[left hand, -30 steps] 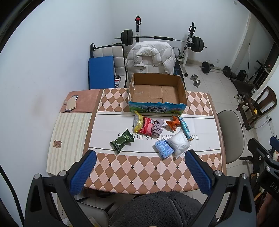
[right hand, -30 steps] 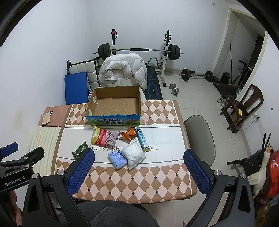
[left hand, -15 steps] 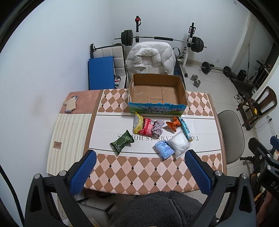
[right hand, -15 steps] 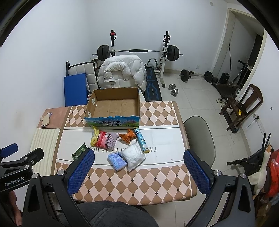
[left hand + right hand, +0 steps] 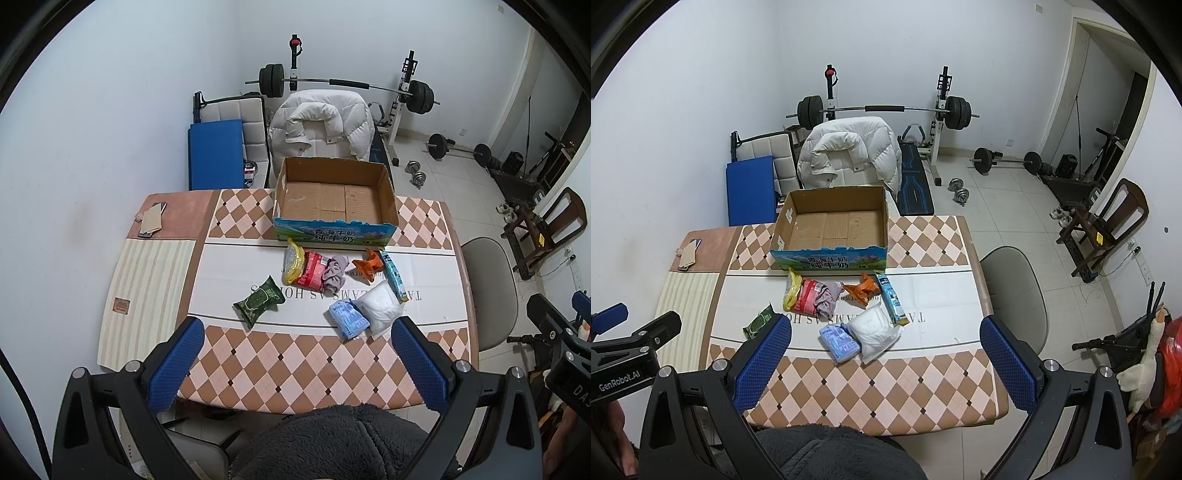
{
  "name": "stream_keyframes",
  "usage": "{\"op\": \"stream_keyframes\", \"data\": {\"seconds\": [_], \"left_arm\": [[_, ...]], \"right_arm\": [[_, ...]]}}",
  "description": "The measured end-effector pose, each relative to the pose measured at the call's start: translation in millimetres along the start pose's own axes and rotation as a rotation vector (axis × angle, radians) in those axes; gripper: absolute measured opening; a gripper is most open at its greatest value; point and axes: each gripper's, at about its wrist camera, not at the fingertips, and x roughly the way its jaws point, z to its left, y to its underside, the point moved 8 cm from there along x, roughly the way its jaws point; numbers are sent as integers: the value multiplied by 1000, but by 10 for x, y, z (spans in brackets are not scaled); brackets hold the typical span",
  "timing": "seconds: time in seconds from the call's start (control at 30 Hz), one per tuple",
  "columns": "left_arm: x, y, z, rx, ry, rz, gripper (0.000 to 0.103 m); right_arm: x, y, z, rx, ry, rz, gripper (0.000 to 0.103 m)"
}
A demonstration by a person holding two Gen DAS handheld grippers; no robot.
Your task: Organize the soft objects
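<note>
An empty cardboard box stands at the table's far side. In front of it lie soft packs: a green wipes pack, a yellow bag, a red pack, a mauve cloth, an orange wrapper, a long teal pack, a white pouch and a light blue pack. My left gripper and right gripper hover open high above the near table edge, holding nothing.
The checked tablecloth covers the table. A phone and card lie at its far left corner. A grey chair stands at the right, a chair with a white jacket behind the box. Gym gear fills the back.
Both views have drifted slightly; the table scene sits a little lower in the right wrist view. No object has moved and both grippers stay open.
</note>
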Motion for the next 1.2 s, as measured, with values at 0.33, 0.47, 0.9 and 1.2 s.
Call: {"op": "stream_keyframes", "data": {"seconds": [0.33,0.47,0.9,1.2], "left_arm": [[15,2,5,-1,1,5,103],[158,-45,59,-25,-5,18,103],[2056,263,-242,-42,75,362,103],[3562,721,-767,-149,215,705,91]], "right_arm": [[7,-13,11,3,-5,5,103],[134,-123,75,11,-17,22,103],[1963,185,126,-93,-19,270,103],[3273,594,-49,-100,-38,425,103]]}}
